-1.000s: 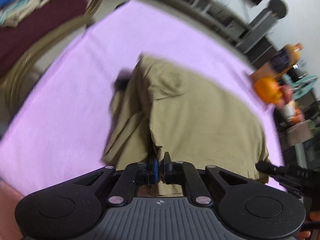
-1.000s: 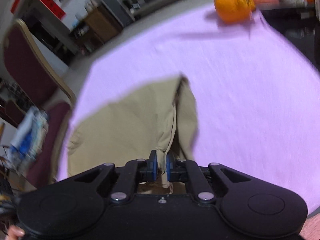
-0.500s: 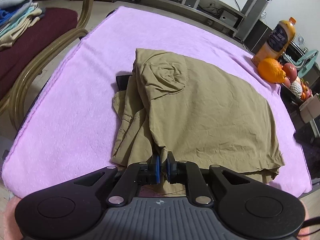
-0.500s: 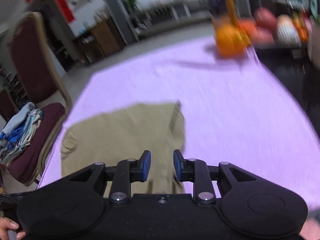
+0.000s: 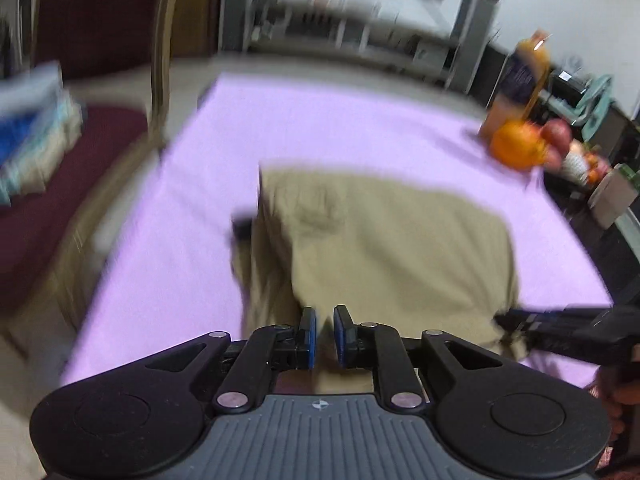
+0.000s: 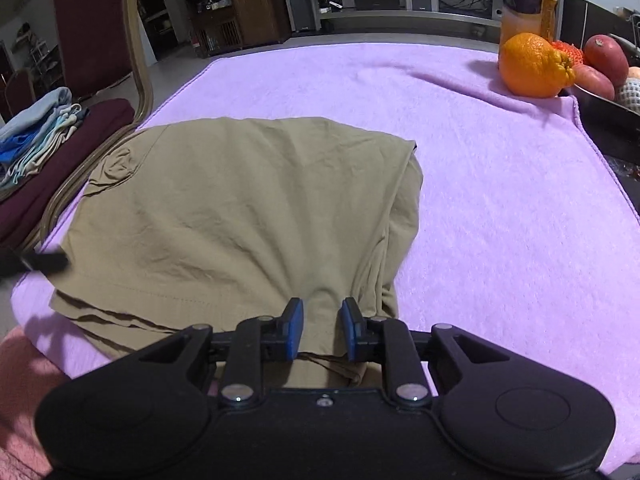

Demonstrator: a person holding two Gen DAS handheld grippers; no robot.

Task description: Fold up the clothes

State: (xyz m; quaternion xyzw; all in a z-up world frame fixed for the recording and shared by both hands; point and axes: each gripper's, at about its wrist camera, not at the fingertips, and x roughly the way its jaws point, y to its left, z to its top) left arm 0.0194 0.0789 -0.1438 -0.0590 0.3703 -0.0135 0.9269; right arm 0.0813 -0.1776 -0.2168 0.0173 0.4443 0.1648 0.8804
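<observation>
Khaki garment (image 6: 248, 208) lying folded on the lilac-covered tabletop (image 6: 500, 208), near edge toward the viewer. Left gripper (image 5: 324, 336) and right gripper (image 6: 322, 330) both slightly parted over the near hem, nothing pinched; left jaws just opening, right jaws just narrowing, cloth below rather than between. Judged thin, soft, light, prone to creasing and sliding; best taken at hem corners or the doubled right-hand fold. Bottle (image 6: 528, 4) behind the orange (image 6: 532, 66): dark label with pale characters, too small to read. No brand visible on the garment.
</observation>
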